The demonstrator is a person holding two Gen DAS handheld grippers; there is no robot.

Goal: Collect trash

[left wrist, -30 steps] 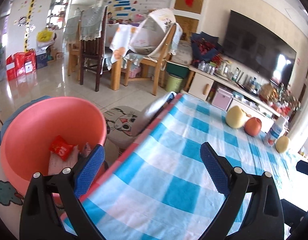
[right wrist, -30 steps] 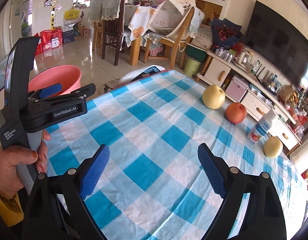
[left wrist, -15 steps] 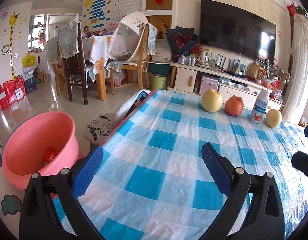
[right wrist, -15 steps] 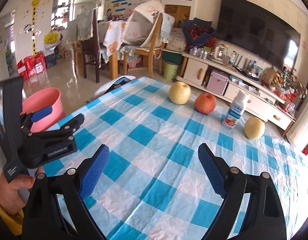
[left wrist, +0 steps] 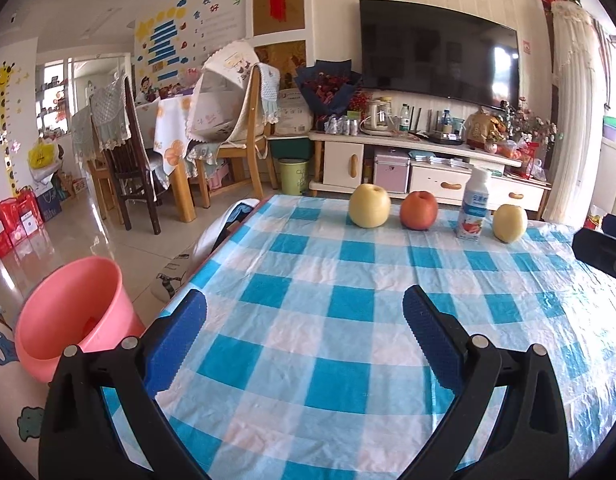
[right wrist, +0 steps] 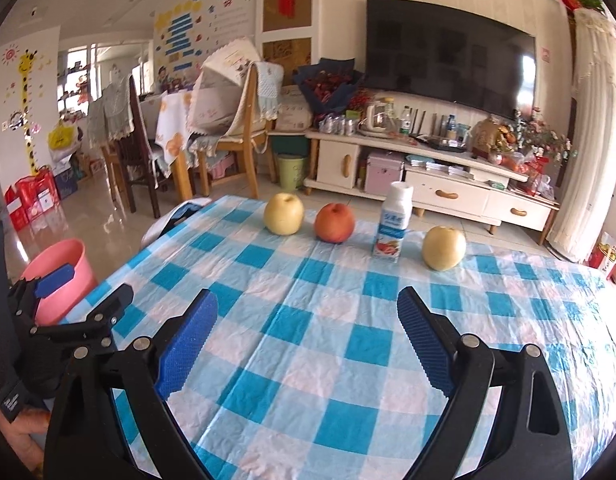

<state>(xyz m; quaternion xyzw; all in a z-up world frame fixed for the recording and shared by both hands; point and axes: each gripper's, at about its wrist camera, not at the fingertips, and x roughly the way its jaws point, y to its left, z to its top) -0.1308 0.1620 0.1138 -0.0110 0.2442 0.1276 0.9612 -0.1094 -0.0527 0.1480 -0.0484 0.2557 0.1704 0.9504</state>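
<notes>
Both grippers hang over the near part of a table covered in a blue and white checked cloth [left wrist: 348, 304], each pointing toward its far edge. The left gripper [left wrist: 303, 340] has its blue-padded fingers [left wrist: 179, 332] spread wide with only cloth showing between them. The right gripper [right wrist: 308, 340] is likewise spread wide and carries nothing, its pads [right wrist: 422, 336] apart over bare cloth. Along the far edge of the table stand four things in a row, apart from one another: a yellow apple [left wrist: 369, 211] at the left, a red apple [left wrist: 418, 211] beside it, a small white drink bottle [left wrist: 474, 212] upright, and a second yellow apple [left wrist: 509, 223] at the right. The pink bucket [left wrist: 71, 308] sits on the floor off the table's near left corner, and something red [left wrist: 89, 322] lies inside it, too small to name. In the right wrist view the left gripper's black frame shows at the far left, in front of the bucket. Behind the table stand a low white TV cabinet [right wrist: 428, 176], a dark television [left wrist: 438, 56], wooden chairs [left wrist: 235, 136] and a small green bin [left wrist: 293, 176].
</notes>
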